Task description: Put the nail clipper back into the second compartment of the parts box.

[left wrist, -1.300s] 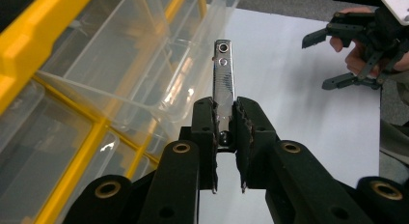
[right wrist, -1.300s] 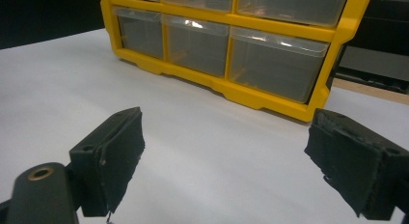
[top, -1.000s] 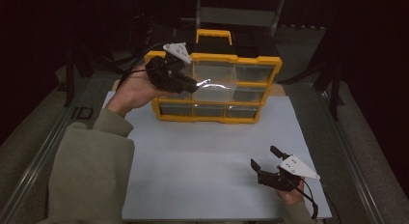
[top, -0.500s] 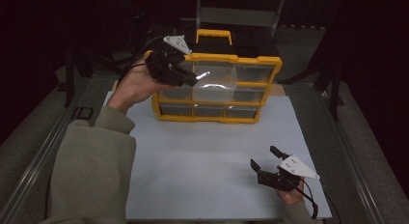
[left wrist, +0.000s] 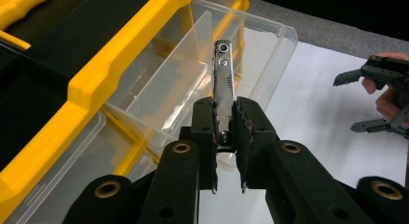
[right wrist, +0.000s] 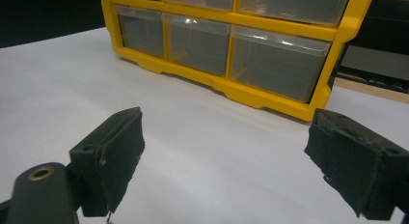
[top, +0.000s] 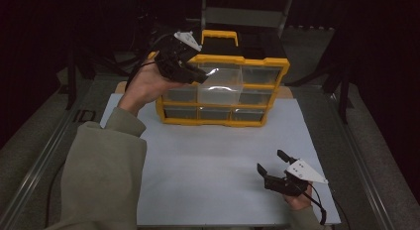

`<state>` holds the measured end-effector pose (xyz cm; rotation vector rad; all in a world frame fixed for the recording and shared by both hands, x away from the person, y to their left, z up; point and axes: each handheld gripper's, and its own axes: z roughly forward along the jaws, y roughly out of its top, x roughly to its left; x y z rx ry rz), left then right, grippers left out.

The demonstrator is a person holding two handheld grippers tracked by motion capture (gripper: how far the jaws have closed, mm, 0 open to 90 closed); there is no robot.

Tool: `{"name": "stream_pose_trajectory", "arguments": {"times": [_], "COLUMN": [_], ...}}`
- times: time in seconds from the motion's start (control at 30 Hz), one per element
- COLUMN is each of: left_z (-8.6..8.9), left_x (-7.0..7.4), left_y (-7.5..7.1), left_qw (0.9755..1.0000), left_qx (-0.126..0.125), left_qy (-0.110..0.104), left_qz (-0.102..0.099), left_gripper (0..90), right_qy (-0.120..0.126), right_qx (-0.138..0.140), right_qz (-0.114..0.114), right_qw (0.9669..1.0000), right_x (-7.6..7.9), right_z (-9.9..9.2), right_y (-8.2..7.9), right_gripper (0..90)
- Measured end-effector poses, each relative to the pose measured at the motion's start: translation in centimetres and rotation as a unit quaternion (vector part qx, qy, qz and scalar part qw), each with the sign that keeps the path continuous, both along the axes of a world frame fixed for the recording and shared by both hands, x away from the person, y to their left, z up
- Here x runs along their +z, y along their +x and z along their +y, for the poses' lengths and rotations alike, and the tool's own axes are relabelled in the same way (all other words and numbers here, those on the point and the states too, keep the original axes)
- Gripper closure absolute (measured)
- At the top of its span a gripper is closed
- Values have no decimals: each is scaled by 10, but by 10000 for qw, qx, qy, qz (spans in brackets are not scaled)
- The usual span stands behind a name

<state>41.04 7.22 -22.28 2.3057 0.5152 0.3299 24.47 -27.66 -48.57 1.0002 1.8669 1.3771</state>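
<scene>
Metal strip, flat, narrow and shiny, with 2 small holes at its far end, is clamped between the padded black fingers of the left gripper and juts out over an open clear drawer. That drawer is thin transparent plastic with a slanted divider inside; it is pulled forward from the middle column of a yellow organizer, a hard plastic cabinet with a moulded carry handle on top and rows of see-through drawers. From the high view, the left gripper is held up at the cabinet's upper left corner, above the pulled-out drawer, with a grey three-cornered plate on its back. The right gripper rests low near the front right of the white surface, well apart from the cabinet; its fingers are spread wide with nothing between them, their pads rough and worn at the edges in the right gripper view. The white sheet is smooth and matte, with broad bare room between the cabinet's base and the front edge. The strip's lower end is buried between the fingers, so its full length cannot be judged. Drawer contents are hard to make out through the glare, and the surroundings beyond the surface are dark.
</scene>
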Motion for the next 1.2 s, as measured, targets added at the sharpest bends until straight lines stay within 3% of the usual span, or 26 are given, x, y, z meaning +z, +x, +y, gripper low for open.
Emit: {"name": "stream_pose_trajectory", "arguments": {"times": [0.47,0.63,0.67,0.7,0.73,0.83,1.0,1.2], "left_z": [-3,-5,-5,-5,-5,-7,-5,0], "left_x": [-1,-2,-3,-4,-4,-8,-12,-15], "left_y": [6,7,9,8,9,10,11,11], "left_qw": [9997,9998,9994,9990,9988,9981,9972,9967], "left_qx": [228,198,312,405,447,604,698,765], "left_qy": [30,-7,-142,-178,-211,-76,28,12], "left_qz": [1,49,90,13,68,116,253,282], "left_gripper": [797,789,789,556,394,128,16,13], "right_qy": [-15,-11,-14,-15,-6,0,11,10], "right_qx": [24,19,20,26,28,18,25,18], "right_qz": [3,2,1,-2,-6,-8,-5,-10], "right_qw": [10000,10000,10000,10000,10000,10000,10000,10000], "right_x": [0,0,0,0,0,0,0,0], "right_z": [1,1,1,1,1,0,1,0], "right_y": [0,0,0,-1,-1,-1,-1,-1], "right_gripper": [126,126,126,126,126,126,126,126]}}
